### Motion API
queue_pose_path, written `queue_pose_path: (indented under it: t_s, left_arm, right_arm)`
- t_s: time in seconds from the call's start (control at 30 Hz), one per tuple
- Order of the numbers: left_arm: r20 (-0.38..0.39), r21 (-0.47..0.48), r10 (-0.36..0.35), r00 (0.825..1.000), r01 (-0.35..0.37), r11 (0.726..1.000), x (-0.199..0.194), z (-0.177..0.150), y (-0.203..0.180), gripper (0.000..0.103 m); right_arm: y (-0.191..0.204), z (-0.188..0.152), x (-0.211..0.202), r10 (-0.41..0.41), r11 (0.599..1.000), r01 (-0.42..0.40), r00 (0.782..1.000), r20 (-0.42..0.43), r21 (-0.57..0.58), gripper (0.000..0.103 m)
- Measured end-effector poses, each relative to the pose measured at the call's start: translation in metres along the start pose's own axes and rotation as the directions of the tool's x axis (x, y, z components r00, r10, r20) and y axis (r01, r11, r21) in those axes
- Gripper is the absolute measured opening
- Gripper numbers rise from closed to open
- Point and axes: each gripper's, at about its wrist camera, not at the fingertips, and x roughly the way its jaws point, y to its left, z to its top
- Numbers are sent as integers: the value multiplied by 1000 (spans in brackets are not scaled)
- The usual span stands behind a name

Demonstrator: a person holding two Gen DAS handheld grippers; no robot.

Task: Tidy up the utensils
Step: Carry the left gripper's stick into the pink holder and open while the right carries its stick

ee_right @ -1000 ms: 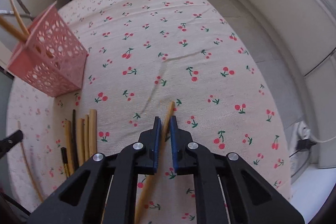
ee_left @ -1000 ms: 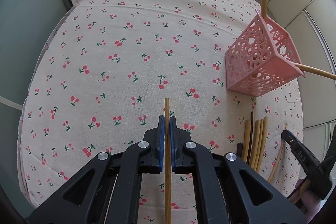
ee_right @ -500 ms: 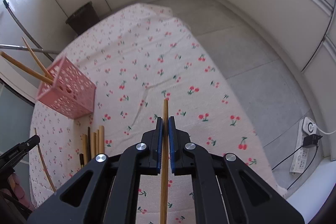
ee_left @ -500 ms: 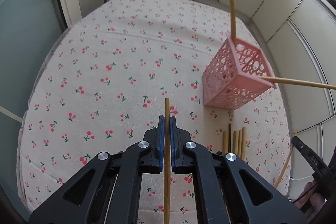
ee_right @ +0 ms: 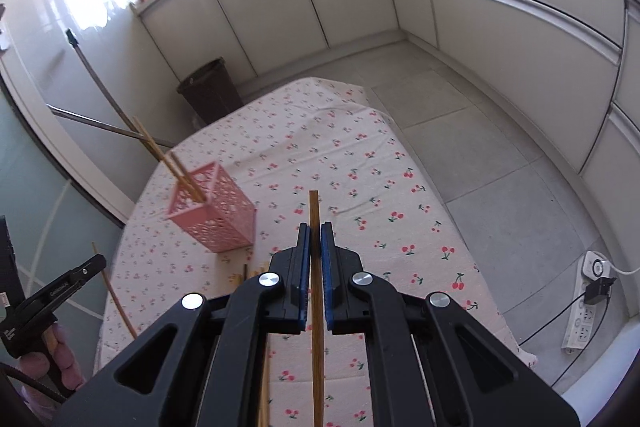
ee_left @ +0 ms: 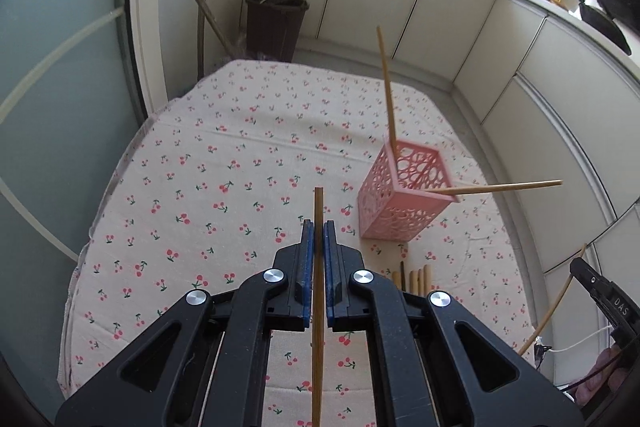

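A pink perforated basket stands on the cherry-print tablecloth with two wooden chopsticks leaning out of it; it also shows in the right wrist view. My left gripper is shut on a wooden chopstick, held high above the table, left of the basket. My right gripper is shut on another wooden chopstick, also high above the table, right of the basket. Several loose chopsticks lie on the cloth in front of the basket.
The cherry-print tablecloth covers a rounded table. A dark bin stands on the floor beyond the table. White cabinets line the walls. A power strip lies on the floor at the right. The other gripper shows at each view's edge.
Both grippers have risen well above the table with their chopsticks. The right gripper closed on its chopstick and lifted it off the cloth.
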Motion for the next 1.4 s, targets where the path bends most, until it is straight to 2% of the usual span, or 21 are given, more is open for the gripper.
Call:
queue_pose_path:
  t_s: [0.23, 0.4, 0.57, 0.8, 0.9, 1.03, 1.17, 1.33, 1.4]
  left_arm:
    - [78, 49, -11, 997, 7, 999, -39, -10, -9, 4]
    - [105, 54, -21, 994, 15, 998, -58, 0, -18, 4]
    - [179, 78, -29, 983, 16, 997, -88, 30, -38, 4]
    - [286, 91, -50, 957, 24, 996, -118, 96, -73, 4]
    - [297, 104, -44, 954, 14, 995, -114, 115, -89, 4]
    - [283, 101, -27, 959, -1, 995, -94, 127, -99, 4]
    - [258, 85, -10, 966, -13, 996, -70, 127, -101, 4]
    - [207, 46, -20, 978, 11, 999, -41, 124, -91, 6]
    - [190, 39, -29, 981, 22, 999, -34, 120, -86, 10]
  right_arm:
    - [7, 6, -26, 59, 998, -60, 997, 54, 16, 6]
    - [0, 13, -41, 88, 994, -93, 992, 87, 58, 6]
    - [-9, 21, -54, 120, 986, -134, 985, 126, 101, 6]
    - [-29, 29, -53, 125, 973, -147, 984, 130, 177, 6]
    - [-35, 31, -53, 123, 968, -149, 983, 135, 201, 6]
    - [-39, 33, -56, 124, 965, -153, 982, 143, 212, 6]
    - [-40, 33, -54, 125, 965, -152, 982, 139, 212, 6]
    - [-40, 33, -52, 120, 967, -147, 984, 134, 210, 6]
    - [-39, 33, -53, 115, 968, -141, 984, 136, 206, 6]
